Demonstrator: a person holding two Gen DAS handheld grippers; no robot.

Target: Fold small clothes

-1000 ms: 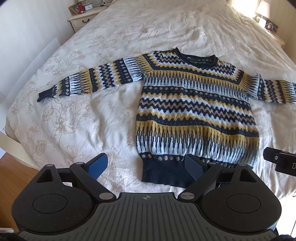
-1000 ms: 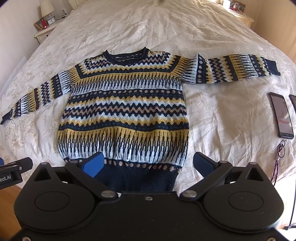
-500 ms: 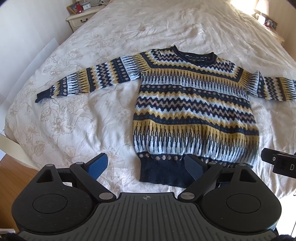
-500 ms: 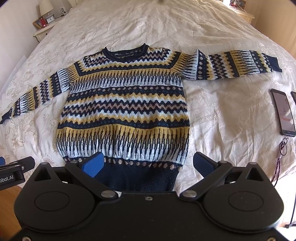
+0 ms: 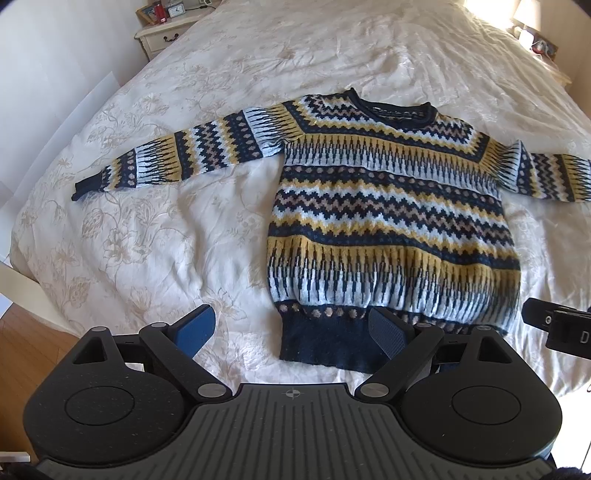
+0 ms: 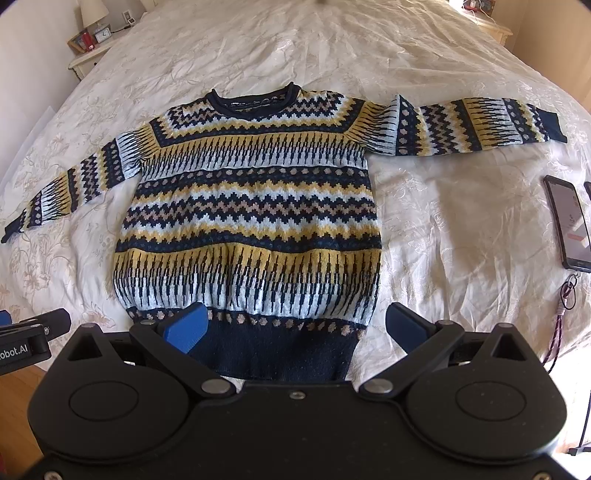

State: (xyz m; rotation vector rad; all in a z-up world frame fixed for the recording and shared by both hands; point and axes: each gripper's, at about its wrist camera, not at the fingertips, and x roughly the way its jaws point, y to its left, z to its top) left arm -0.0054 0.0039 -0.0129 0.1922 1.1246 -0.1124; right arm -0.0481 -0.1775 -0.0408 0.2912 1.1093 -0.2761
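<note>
A navy, yellow and white patterned knit sweater (image 5: pixel 388 214) lies flat and face up on the bed, both sleeves spread out sideways; it also shows in the right wrist view (image 6: pixel 251 206). My left gripper (image 5: pixel 291 330) is open and empty, hovering over the near left corner of the navy hem (image 5: pixel 325 347). My right gripper (image 6: pixel 295 326) is open and empty, above the hem's middle and right part (image 6: pixel 280 354). Neither touches the sweater.
The cream floral bedspread (image 5: pixel 155 236) covers the bed. A phone (image 6: pixel 567 225) with a cord lies at the right edge. A nightstand (image 5: pixel 166 35) with a clock stands at the far left. Wooden floor (image 5: pixel 22 343) lies below the bed's near left edge.
Both grippers have shifted slightly back and up from the sweater; it sits a bit higher in both views. Jaws remain open.
</note>
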